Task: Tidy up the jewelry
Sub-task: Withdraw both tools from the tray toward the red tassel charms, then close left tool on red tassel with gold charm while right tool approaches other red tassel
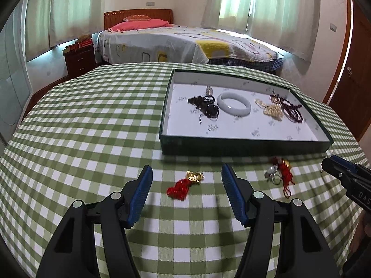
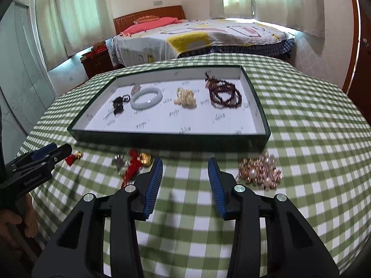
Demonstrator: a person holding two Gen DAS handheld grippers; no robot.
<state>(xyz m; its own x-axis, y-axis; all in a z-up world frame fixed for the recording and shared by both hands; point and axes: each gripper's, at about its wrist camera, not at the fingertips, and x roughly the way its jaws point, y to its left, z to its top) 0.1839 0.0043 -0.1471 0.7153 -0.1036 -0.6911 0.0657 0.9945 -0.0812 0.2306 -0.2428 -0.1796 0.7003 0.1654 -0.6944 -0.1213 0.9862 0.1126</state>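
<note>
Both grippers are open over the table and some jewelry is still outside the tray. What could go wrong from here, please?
1. The red tassel charm lies flat on the checked tablecloth; the left gripper may pinch cloth with it.
2. The red cord charm touches a silver piece; lifting one could drag the other.
3. The pearl cluster looks loose; the right gripper may catch only part, letting it slip before the tray.

light: bright daylight through far curtains [image 1: 266, 11] | window glare | fisheye bending at edges | right-wrist view motion-blurred
</note>
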